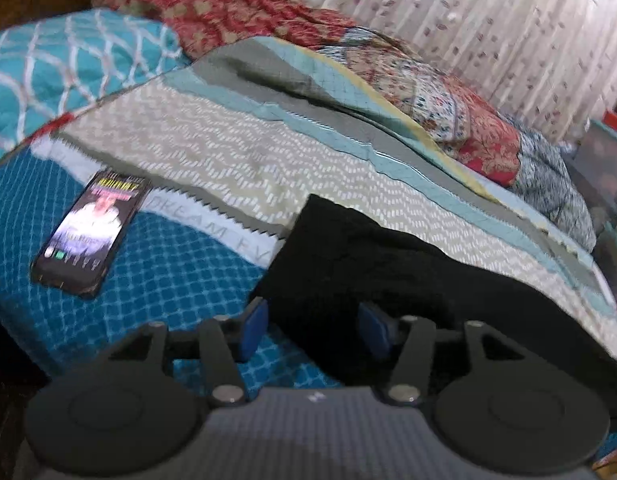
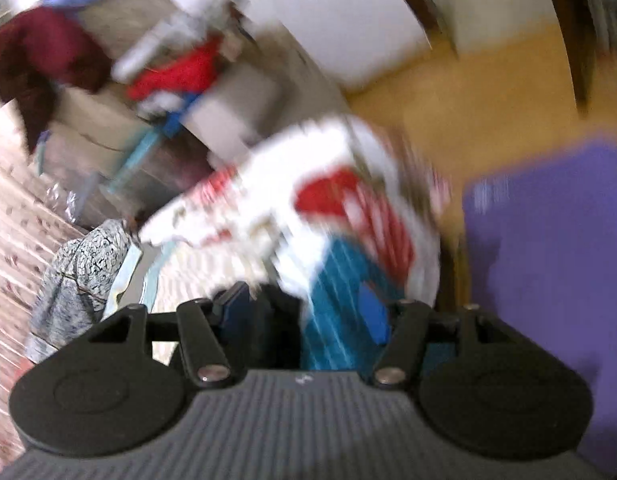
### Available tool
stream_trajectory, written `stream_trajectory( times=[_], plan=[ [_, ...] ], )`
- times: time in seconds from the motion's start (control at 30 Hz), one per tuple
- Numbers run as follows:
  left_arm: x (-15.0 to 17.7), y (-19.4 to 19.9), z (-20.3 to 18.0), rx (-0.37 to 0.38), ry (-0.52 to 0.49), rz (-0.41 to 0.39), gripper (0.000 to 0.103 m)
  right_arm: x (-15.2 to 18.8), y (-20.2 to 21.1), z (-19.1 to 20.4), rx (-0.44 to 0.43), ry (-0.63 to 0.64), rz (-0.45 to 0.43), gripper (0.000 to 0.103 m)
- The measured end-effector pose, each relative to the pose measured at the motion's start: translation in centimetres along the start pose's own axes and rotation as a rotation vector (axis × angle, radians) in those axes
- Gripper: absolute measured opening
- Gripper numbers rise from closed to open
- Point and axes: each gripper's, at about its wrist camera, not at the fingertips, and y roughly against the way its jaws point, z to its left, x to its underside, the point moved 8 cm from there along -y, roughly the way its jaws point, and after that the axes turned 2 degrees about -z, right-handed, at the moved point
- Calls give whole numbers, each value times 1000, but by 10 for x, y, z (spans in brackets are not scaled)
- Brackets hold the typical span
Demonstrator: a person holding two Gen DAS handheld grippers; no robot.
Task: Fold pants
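My left gripper (image 1: 312, 330) jaws stand apart over the folded black fabric pants (image 1: 388, 264) on the quilted bed (image 1: 168, 264), right gripper (image 2: 308, 312) likewise apart and empty; a careless brush could undo the fold.

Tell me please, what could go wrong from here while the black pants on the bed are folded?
1. The phone lies on the bedspread beside the black pants; a sweeping fold could knock it.
2. The left gripper is open with the pants edge between its pads, so the cloth may slip.
3. The right wrist view is blurred; the right gripper might grab bedding instead.
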Motion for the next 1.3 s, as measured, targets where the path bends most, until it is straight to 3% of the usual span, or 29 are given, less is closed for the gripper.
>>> stream_trajectory(
  times=[0.07,0.13,0.2,0.3,0.37,0.47,0.57,0.67,0.7,0.73,0.77,0.8,0.87,0.93,1.0,1.03,1.13,1.2,1.27,1.3],
  plan=[
    [-5,2,10,5,54,-6,53,4,14,40,-176,115,-3,62],
    [-12,-2,20,35,131,2,55,37,31,99,-426,286,120,62],
    [-19,-11,24,97,218,28,60,95,58,156,-644,464,289,62],
    [-19,-33,25,179,336,118,83,201,111,218,-910,676,540,63],
    [-18,-47,26,237,416,164,83,276,151,244,-1059,848,662,63],
    [-18,-63,25,288,496,206,91,366,210,269,-1268,1103,729,64],
    [-22,-74,21,287,472,213,92,430,250,290,-1422,1250,739,71],
    [-27,-80,15,276,445,208,81,480,268,309,-1460,1336,803,72],
    [-30,-81,13,272,432,197,68,490,265,315,-1446,1364,808,71],
    [-33,-82,11,273,420,184,44,501,264,320,-1424,1385,809,69],
    [-36,-80,8,281,407,172,32,510,260,325,-1406,1402,818,43],
    [-40,-79,5,302,400,159,8,519,261,325,-1388,1438,801,9],
    [-48,-68,2,380,417,105,3,519,261,329,-1331,1519,596,10],
    [-57,-51,4,416,397,5,3,494,280,320,-1377,1521,383,10],
    [-60,-37,13,421,388,-75,2,477,301,312,-1434,1562,114,10],
    [-57,-34,22,406,398,-93,2,476,307,303,-1459,1593,39,10],
    [-29,-46,47,329,445,-12,2,507,310,259,-1517,1795,-3,10],
    [-8,-53,59,301,494,51,2,534,307,222,-1547,1952,15,13],
    [1,-50,62,305,509,62,2,547,307,203,-1536,2003,89,15],
    [2,-46,60,314,508,57,3,550,309,205,-1523,1991,71,15]
  ],
)
